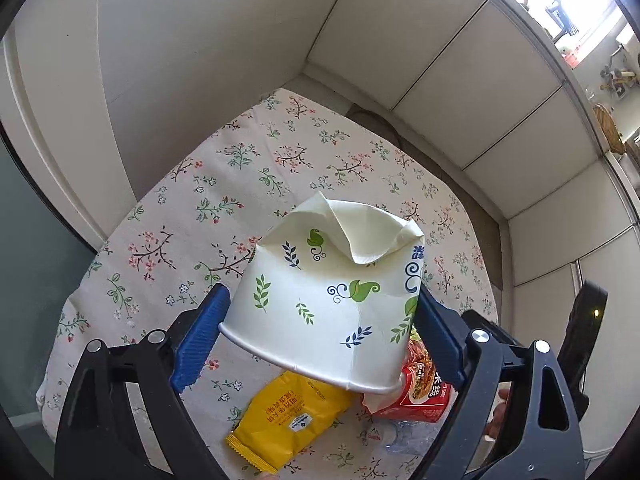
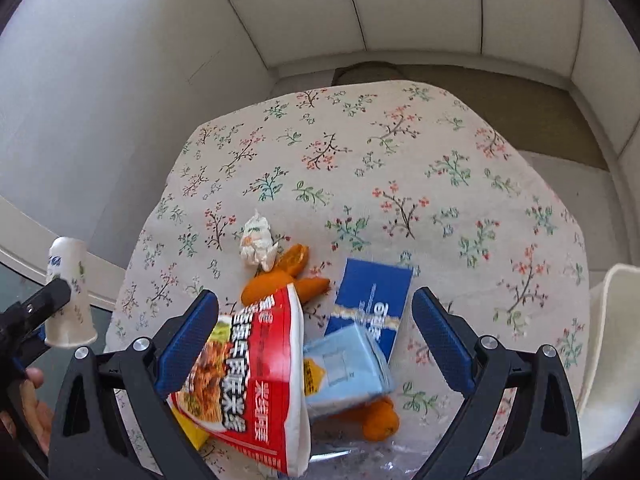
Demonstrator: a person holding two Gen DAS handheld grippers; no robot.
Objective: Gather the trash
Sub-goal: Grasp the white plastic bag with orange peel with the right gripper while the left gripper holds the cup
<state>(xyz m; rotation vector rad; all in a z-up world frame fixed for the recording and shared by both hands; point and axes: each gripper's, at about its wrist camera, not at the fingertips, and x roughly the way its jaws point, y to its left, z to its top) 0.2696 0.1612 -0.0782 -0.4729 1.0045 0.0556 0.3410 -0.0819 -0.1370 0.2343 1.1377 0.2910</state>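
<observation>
My left gripper is shut on a crushed white paper cup with leaf prints, held above the floral tablecloth; the cup also shows at the left edge of the right wrist view. My right gripper is open above a pile of trash: a red noodle cup, a light blue carton, a dark blue box, orange peels and a crumpled tissue. The red cup leans against its left finger. A yellow snack bag lies under the paper cup.
White cabinet walls stand behind the table. A white chair back is at the right edge. Clear crinkled plastic lies at the near edge under the trash. The far half of the cloth is bare.
</observation>
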